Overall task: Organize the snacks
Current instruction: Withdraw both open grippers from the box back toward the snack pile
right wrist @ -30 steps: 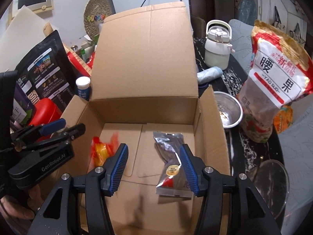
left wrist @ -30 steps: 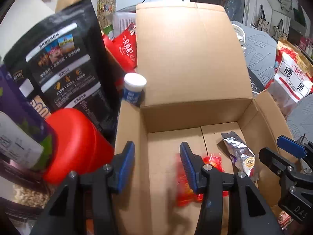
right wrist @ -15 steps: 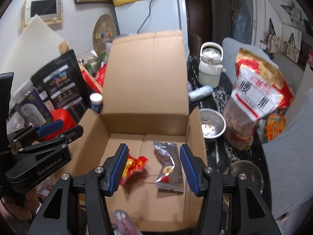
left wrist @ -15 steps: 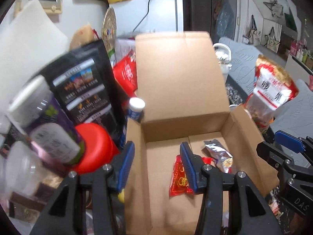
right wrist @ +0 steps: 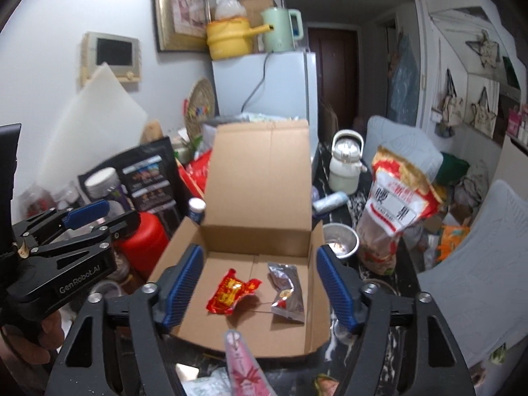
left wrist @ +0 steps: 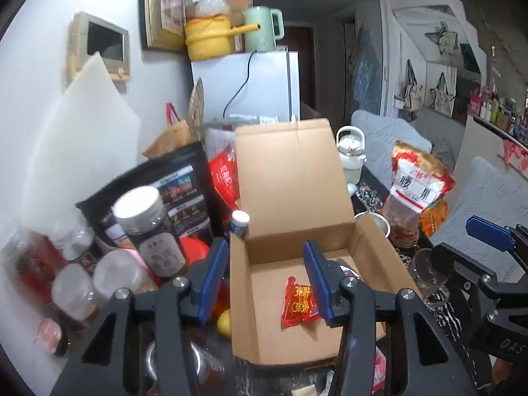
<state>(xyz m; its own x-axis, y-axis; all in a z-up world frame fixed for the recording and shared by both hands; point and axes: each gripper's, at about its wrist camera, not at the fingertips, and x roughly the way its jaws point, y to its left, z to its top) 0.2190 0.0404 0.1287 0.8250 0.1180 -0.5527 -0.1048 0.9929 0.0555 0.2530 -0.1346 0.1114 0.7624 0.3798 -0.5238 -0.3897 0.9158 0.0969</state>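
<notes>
Here the red packet (right wrist: 232, 292) and the silver packet (right wrist: 286, 292) lie flat, side by side, on the floor of the open box (right wrist: 254, 340), below and ahead of both grippers. A pink packet (right wrist: 242, 363) waits outside, just beneath our right gripper (right wrist: 260, 287), long axis running away from us. Its jaws are opening, empty; the left gripper (left wrist: 265, 279) stands partly open, empty. Jars (left wrist: 150, 231) and bags crowd the box's left.
</notes>
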